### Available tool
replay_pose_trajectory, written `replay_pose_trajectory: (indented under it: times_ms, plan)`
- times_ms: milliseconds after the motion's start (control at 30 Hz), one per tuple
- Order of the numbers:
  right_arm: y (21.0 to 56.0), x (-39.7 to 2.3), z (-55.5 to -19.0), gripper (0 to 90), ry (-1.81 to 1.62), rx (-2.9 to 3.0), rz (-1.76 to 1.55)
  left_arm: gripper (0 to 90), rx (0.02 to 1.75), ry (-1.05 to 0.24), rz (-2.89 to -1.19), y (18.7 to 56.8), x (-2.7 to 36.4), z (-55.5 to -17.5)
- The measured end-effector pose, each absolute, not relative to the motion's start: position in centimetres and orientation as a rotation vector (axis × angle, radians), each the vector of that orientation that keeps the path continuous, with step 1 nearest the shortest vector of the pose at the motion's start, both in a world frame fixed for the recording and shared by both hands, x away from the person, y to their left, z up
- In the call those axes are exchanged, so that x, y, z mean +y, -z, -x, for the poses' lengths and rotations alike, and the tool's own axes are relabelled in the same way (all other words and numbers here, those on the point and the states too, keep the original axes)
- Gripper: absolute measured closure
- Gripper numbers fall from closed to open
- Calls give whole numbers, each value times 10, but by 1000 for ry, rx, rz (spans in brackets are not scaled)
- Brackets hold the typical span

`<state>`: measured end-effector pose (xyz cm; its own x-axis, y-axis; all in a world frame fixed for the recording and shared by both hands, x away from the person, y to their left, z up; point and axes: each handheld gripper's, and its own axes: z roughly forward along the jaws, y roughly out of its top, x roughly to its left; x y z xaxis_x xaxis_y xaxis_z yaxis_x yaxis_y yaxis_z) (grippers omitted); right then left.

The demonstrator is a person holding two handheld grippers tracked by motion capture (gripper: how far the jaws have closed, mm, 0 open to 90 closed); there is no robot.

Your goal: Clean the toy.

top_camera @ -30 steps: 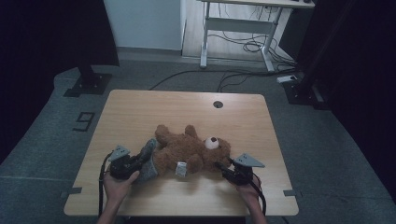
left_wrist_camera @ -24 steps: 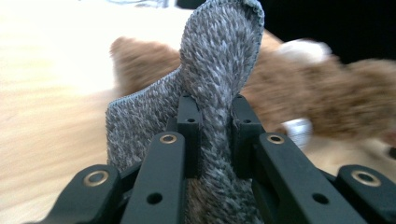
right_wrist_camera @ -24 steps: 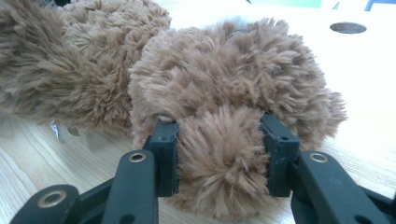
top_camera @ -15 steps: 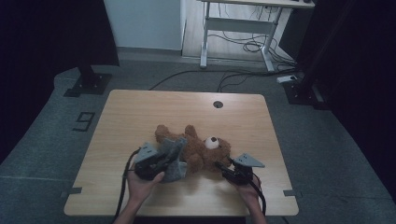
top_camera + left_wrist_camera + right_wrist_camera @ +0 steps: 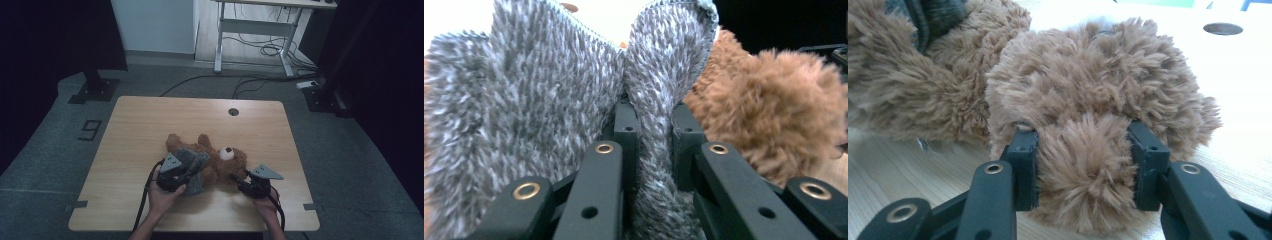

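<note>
Two grips hold this job together, one on the bear (image 5: pixel 215 160) and one on the grey knit (image 5: pixel 192 167). The bear lies on its back just below the middle of the high view, on the table (image 5: pixel 150 120), head toward the right of the frame and legs toward the upper left.

My right gripper (image 5: pixel 246 184) comes in from the lower right and has its jaws pinched on a tuft of the bear's head. In the right gripper view, the brown fur (image 5: pixel 1088 150) bulges between the two black pads, which press into it from both sides. I judge that this grip is an anchor: it keeps the soft toy from sliding or rolling while the other hand works on it.

My left gripper (image 5: pixel 180 175) sits at the lower left of the bear, jaws closed tight on a fold of the knit. In the left gripper view the cloth (image 5: pixel 646 165) runs down between the pads, with the rest of it spreading up and to the left, and the bear's fur (image 5: pixel 774 115) just beside it at the right of the frame. The knit drapes over the bear's body, so it looks to me like a small garment being drawn across the toy. Gripping near an edge gives me a hem to pull on, though I cannot tell which opening it is.
</note>
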<state>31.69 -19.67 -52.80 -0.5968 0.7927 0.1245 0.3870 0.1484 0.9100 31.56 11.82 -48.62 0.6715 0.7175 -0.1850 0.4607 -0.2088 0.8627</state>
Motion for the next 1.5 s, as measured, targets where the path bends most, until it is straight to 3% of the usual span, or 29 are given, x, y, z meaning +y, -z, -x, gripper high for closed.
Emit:
replay_pose_trajectory:
  times_ms: [333, 500, 700, 933, 1133, 1333, 1500]
  plan:
    - [528, -197, -318, 567, -1447, 2050, -1129, 785, 1070, -449, -1850, 502, 174, -311]
    - [529, -197, -317, 568, -1449, 2046, -1131, 787, 1167, -459, -1835, 513, 200, -313]
    - [529, -198, -318, 568, -1458, 2042, -1140, 786, 1163, -484, -1802, 504, 203, -307]
    - [529, -198, -318, 569, -1451, 2037, -1147, 784, 968, -455, -1731, 454, 166, -296]
    - [528, -197, -317, 569, -1439, 2037, -1149, 783, 838, -405, -1815, 423, 99, -321]
    - [528, -197, -317, 569, -1443, 2040, -1151, 782, 793, -271, -1942, 439, 34, -342]
    - [528, -197, -317, 571, -1444, 2041, -1154, 781, 786, -219, -2034, 475, 13, -337]
